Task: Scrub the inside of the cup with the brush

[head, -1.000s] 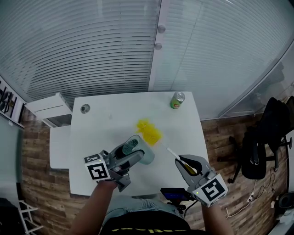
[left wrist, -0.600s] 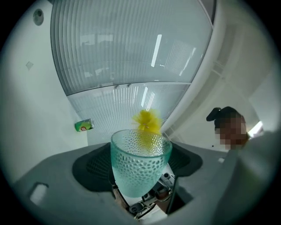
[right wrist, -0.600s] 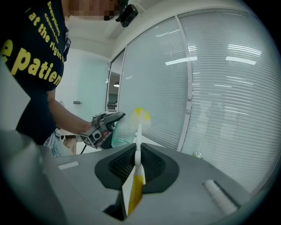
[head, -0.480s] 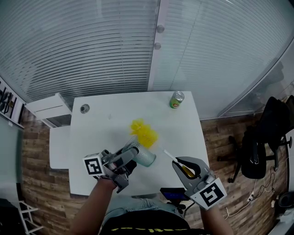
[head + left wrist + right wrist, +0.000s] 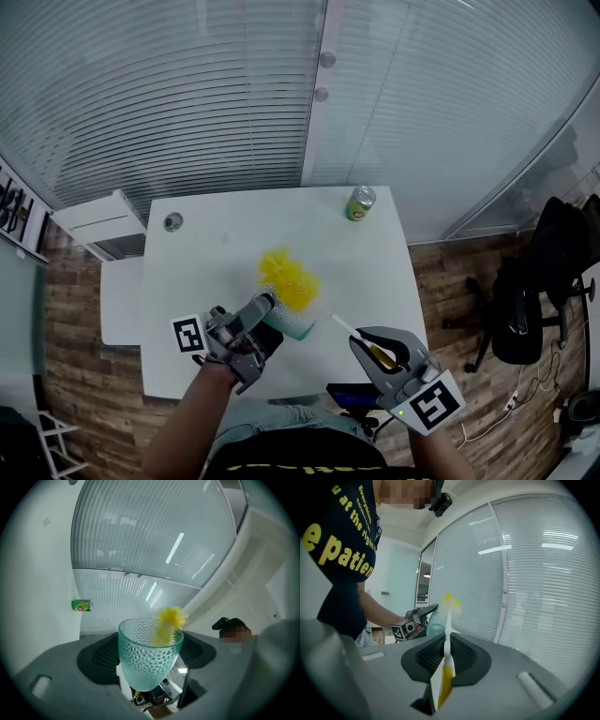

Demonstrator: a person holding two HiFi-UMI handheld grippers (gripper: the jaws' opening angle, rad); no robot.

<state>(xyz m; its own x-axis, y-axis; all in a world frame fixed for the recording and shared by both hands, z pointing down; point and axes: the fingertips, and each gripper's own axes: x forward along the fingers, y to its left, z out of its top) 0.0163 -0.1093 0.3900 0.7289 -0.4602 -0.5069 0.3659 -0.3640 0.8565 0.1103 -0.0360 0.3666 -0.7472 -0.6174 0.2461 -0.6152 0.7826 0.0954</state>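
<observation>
In the head view my left gripper (image 5: pixel 261 321) is closed around a dimpled pale-green glass cup (image 5: pixel 292 322), tipped on its side over the white table (image 5: pixel 216 262). The left gripper view shows the cup (image 5: pixel 150 654) wedged between both jaws. The brush's fluffy yellow head (image 5: pixel 288 279) sits at the cup's mouth; part of the yellow head (image 5: pixel 170 617) shows through the glass. Its thin white handle (image 5: pixel 343 326) runs back to my right gripper (image 5: pixel 379 347), which is shut on the handle's yellow end (image 5: pixel 445 677).
A green can (image 5: pixel 361 202) stands at the table's far right corner and a small round disc (image 5: pixel 173 222) lies at its far left. A white cabinet (image 5: pixel 101 225) is beside the table on the left, a black office chair (image 5: pixel 539 281) on the right.
The brush head has moved left and towards me, from beside the cup to its mouth. The right gripper drew back a little; the left gripper tipped the cup further over.
</observation>
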